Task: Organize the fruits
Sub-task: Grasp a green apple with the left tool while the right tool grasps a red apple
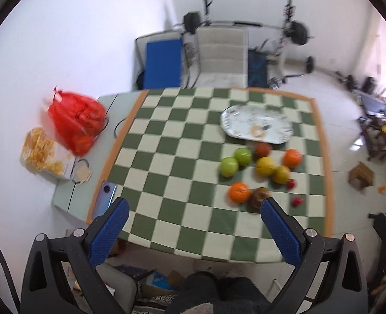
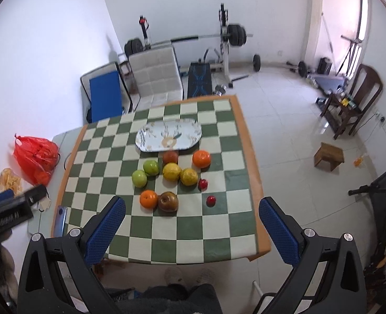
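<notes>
A patterned oval plate (image 2: 168, 136) lies on the green-and-white checkered table (image 2: 166, 225); it also shows in the left wrist view (image 1: 255, 124). In front of it lie two green apples (image 2: 145, 173), two yellow fruits (image 2: 180, 174), two oranges (image 2: 201, 158), two brown-red fruits (image 2: 168, 201) and two small red fruits (image 2: 211, 200). The same cluster shows in the left wrist view (image 1: 258, 167). My left gripper (image 1: 194, 212) is open and empty, high above the table's near edge. My right gripper (image 2: 193, 209) is open and empty, also high above the near edge.
A red plastic bag (image 1: 73, 120), a snack box (image 1: 45, 154) and a phone (image 1: 105, 196) lie at the table's left side. A white chair (image 2: 155, 78) and a blue-seated chair (image 2: 104, 96) stand behind the table. A small wooden stool (image 2: 329, 155) stands on the floor at the right.
</notes>
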A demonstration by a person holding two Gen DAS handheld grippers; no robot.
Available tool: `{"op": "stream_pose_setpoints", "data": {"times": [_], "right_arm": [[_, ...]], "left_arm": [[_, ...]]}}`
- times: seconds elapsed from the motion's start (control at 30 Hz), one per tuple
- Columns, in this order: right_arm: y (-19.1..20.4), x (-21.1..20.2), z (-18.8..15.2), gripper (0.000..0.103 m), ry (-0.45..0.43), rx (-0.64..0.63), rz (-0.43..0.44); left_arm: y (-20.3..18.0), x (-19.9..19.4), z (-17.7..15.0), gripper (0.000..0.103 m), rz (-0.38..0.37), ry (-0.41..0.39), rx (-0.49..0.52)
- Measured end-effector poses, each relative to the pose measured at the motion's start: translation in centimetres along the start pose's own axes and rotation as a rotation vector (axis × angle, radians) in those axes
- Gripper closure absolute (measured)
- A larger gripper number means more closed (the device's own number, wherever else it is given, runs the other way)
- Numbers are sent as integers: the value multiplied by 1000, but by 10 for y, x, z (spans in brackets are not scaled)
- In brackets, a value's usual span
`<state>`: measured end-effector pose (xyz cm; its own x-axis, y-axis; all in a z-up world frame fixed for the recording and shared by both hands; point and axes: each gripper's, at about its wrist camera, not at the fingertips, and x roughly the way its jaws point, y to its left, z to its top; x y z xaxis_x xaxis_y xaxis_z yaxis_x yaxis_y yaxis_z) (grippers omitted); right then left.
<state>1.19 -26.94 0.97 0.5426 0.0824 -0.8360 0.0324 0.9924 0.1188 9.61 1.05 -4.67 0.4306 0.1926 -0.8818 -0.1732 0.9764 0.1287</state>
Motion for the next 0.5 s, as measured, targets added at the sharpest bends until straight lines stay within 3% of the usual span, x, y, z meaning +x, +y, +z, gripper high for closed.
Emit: {"op": "stream_pose_setpoints", "data": {"times": [0.23, 0.5], "right_arm": [[18, 132, -3, 0, 179, 52, 63], [-2, 282, -19, 3, 379, 210, 109]], "left_arm": [[4, 112, 19, 0, 50, 195, -5], [-7, 241, 44, 3, -63, 438, 19]]}}
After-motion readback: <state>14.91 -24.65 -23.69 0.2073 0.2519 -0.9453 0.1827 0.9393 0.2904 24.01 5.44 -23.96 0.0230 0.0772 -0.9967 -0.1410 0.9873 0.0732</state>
